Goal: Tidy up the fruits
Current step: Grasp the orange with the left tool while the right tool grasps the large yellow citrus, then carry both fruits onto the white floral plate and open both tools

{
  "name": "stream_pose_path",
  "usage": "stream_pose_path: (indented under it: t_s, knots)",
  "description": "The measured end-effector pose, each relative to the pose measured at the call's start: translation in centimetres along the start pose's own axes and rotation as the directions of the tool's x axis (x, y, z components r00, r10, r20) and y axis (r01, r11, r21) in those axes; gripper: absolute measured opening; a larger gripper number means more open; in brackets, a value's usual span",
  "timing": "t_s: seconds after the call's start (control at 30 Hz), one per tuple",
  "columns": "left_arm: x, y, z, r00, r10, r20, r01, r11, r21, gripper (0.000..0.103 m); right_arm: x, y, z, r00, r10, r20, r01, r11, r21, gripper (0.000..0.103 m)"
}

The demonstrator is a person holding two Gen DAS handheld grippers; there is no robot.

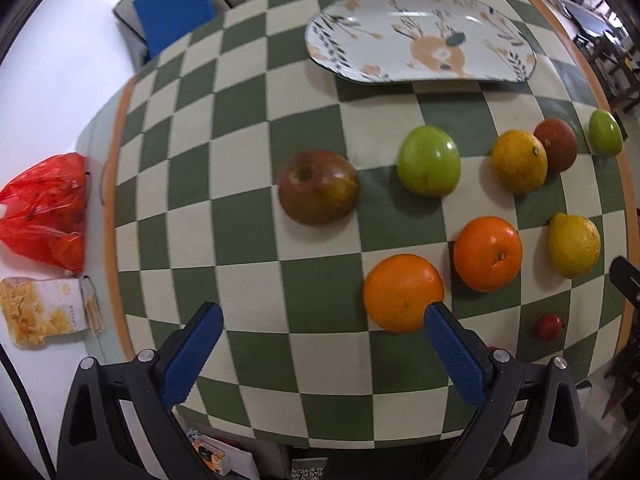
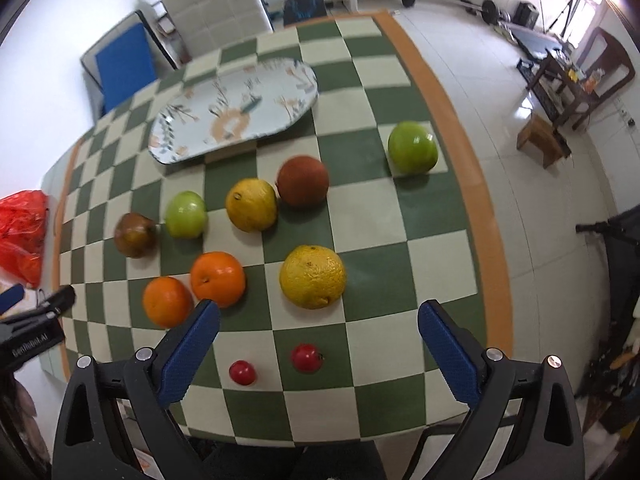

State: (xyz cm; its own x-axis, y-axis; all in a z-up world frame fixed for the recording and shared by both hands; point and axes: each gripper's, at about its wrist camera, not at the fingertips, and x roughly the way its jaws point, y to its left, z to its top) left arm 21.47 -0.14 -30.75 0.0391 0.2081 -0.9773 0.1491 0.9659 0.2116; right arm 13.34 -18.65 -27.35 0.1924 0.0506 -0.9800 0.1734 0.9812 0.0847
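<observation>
– Checkered green-and-cream cloth covers the table (image 1: 248, 184); the floral platter (image 1: 420, 36) at its far edge holds nothing, so is sorting yet to begin?

– Seems so. Both the left tool (image 1: 324, 320) and right tool (image 2: 318, 318) hover wide apart, gripping nothing. Apples, oranges and lemons lie loose mid-table.

– Next?

– Probably the near orange (image 1: 402, 292), just beside the left tool's right finger: centre over it, close gently, since it could roll.

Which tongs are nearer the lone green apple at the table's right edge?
Right. The right tongs hang open over the cloth's near right part, with that green apple ahead of them. The left tongs hang farther left, by the nearest orange.
</observation>
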Motion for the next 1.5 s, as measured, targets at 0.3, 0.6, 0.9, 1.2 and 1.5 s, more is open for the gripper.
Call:
stream_pose_path:
  t_s: [0.3, 0.6, 0.9, 1.2, 1.5]
  knots:
    - [3.6, -3.0, 0.7, 0.979, -0.163, -0.124, 0.175, 0.980, 0.091, 0.101, 5.6, -0.1, 1.1, 0.991, -0.043, -0.125, 0.047, 0.998, 0.033, 0.097]
    - [5.7, -4.8, 1.1, 0.949, -0.248, -0.196, 0.270, 0.958, 0.099, 0.078, 8.0, -1.1, 2.0, 0.982, -0.005, -0.188, 0.022, 0.995, 0.092, 0.089]
    - [6.7, -5.4, 1.6, 0.934, -0.300, -0.197, 0.318, 0.946, 0.067, 0.064, 10.4, -1.3, 2.3, 0.968, 0.037, -0.247, 0.003, 0.988, 0.157, 0.083]
    - [5.6, -2.9, 1.6, 0.918, -0.345, -0.194, 0.358, 0.933, 0.037, 0.063, 12.3, -2.5, 1.8, 0.943, 0.112, -0.312, -0.031, 0.967, 0.252, 0.070]
    - [2.5, 2.3, 0.0, 0.902, -0.408, -0.141, 0.403, 0.913, -0.065, 0.062, 11.1, -2.3, 1.5, 0.947, 0.131, -0.295, -0.059, 0.969, 0.241, 0.066]
